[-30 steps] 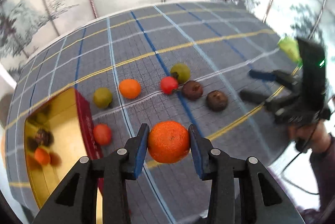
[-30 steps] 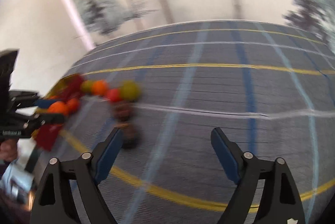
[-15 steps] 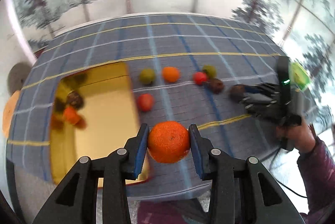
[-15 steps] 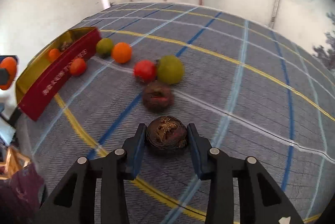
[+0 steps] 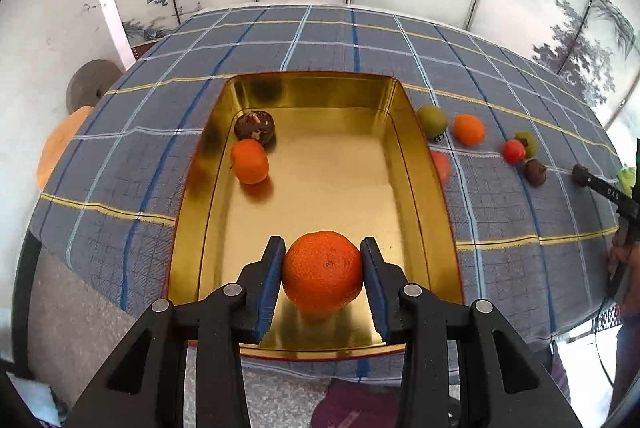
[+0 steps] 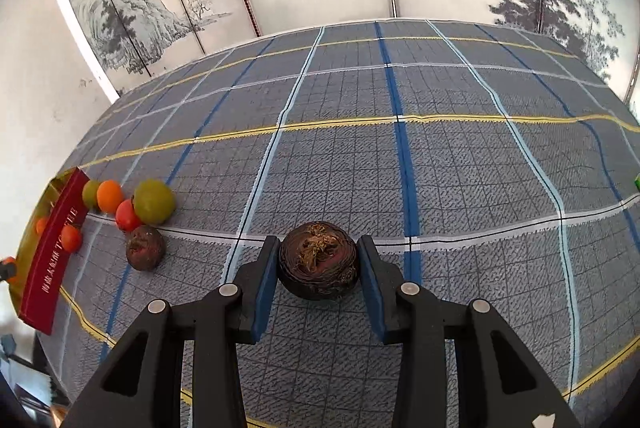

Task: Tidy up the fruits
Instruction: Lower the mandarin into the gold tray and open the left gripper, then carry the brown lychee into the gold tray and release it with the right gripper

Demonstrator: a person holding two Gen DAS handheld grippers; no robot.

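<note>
A painted folding screen of ink mountains and pines stands behind a table under a grey plaid cloth [image 6: 440, 164] lined in blue, white and yellow. On its left part sits a gold tray [image 5: 404, 116] with red outer walls. Two fruits already lie at the tray's far left: a dark brown fruit [image 5: 254, 125] and, just nearer, a small orange one [image 5: 249, 161]. The left gripper [image 5: 322, 272] is closed snugly on a large orange [image 5: 322, 270] above the tray's near end, so a third looks about to go in. The right gripper [image 6: 318, 261] pinches a dark mangosteen [image 6: 318, 260] low over the cloth, well right of the tray. Six loose fruits [image 6: 153, 201] cluster just right of the tray: green, orange, red and dark ones. By my count roughly a quarter is done. White characters run along the tray's red side [image 6: 56, 260], too small to read reliably; the screen's vertical calligraphy is likewise illegible.
</note>
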